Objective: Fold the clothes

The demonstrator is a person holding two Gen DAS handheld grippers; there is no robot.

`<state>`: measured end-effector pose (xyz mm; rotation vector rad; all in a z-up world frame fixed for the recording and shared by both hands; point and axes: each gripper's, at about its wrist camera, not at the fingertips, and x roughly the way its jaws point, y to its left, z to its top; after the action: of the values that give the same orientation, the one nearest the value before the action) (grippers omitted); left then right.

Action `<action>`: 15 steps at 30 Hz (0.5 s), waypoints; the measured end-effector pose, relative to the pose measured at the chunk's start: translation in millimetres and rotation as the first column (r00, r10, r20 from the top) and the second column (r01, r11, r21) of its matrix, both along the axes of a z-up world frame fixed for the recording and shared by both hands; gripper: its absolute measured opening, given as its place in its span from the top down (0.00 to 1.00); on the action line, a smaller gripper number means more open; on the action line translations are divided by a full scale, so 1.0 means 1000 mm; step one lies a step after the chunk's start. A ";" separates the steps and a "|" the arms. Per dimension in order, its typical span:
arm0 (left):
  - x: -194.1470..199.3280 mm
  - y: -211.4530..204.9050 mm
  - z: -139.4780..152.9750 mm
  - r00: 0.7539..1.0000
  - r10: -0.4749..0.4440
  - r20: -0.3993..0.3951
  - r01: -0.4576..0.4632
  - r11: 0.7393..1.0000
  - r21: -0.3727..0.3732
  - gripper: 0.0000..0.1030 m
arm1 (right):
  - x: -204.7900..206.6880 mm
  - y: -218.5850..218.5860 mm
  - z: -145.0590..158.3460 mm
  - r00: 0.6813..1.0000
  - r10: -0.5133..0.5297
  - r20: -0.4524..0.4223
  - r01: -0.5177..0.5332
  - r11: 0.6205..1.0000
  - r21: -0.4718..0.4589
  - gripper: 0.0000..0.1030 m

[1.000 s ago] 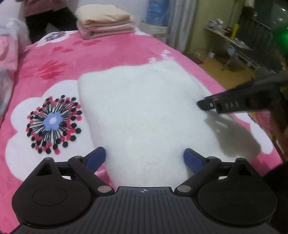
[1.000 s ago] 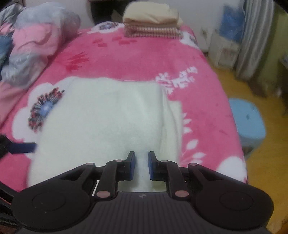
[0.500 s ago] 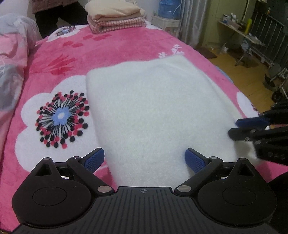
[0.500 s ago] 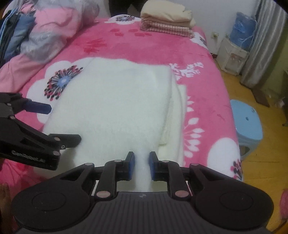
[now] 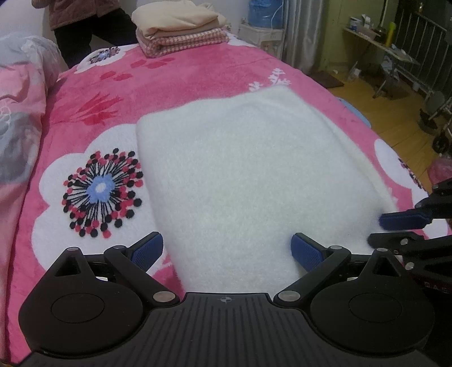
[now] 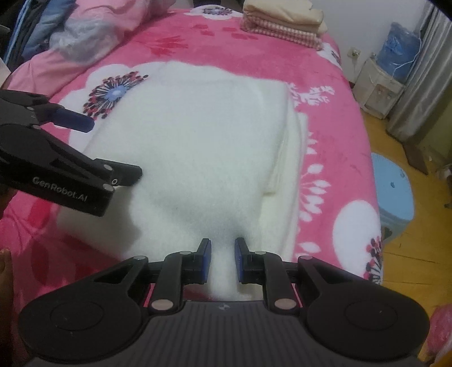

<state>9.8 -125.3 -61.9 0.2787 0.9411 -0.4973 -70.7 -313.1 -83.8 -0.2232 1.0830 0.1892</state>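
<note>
A white fleece garment (image 5: 254,169) (image 6: 197,141) lies folded flat on the pink flowered blanket (image 5: 169,73), with stacked layers along its right side. My left gripper (image 5: 227,249) (image 6: 114,148) is open wide over the garment's near left edge, nothing pinched. My right gripper (image 6: 223,254) (image 5: 375,231) sits at the near right corner. Its jaws stand a narrow gap apart and white fleece shows in the gap. I see no pad pressing on it.
A stack of folded clothes (image 5: 180,25) (image 6: 282,25) rests at the bed's far end, where a person (image 5: 84,22) stands. Crumpled bedding (image 5: 17,113) (image 6: 84,28) lines the left side. A blue stool (image 6: 395,192) and a water jug (image 6: 404,53) stand off the right edge.
My right gripper has travelled from the garment's mid right edge to its near right corner and rolled a little. The left gripper has stayed open over the near edge.
</note>
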 end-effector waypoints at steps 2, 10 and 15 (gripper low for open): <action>0.000 -0.001 0.000 1.000 0.001 0.001 -0.001 1.000 0.003 0.04 | 0.000 0.001 -0.002 1.000 0.005 -0.002 -0.005 1.000 -0.006 0.82; -0.001 -0.002 0.000 1.000 0.005 0.007 -0.005 1.000 0.013 0.02 | 0.003 -0.003 -0.006 1.000 -0.004 -0.007 0.004 1.000 0.008 0.82; -0.002 -0.003 0.000 1.000 0.010 0.014 -0.010 1.000 0.025 0.00 | 0.003 -0.005 -0.006 1.000 -0.009 -0.007 0.009 1.000 0.015 0.82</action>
<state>7.9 -128.6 -61.7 0.2995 0.9354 -0.4745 -67.4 -317.6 -90.0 -0.2041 1.0889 0.1902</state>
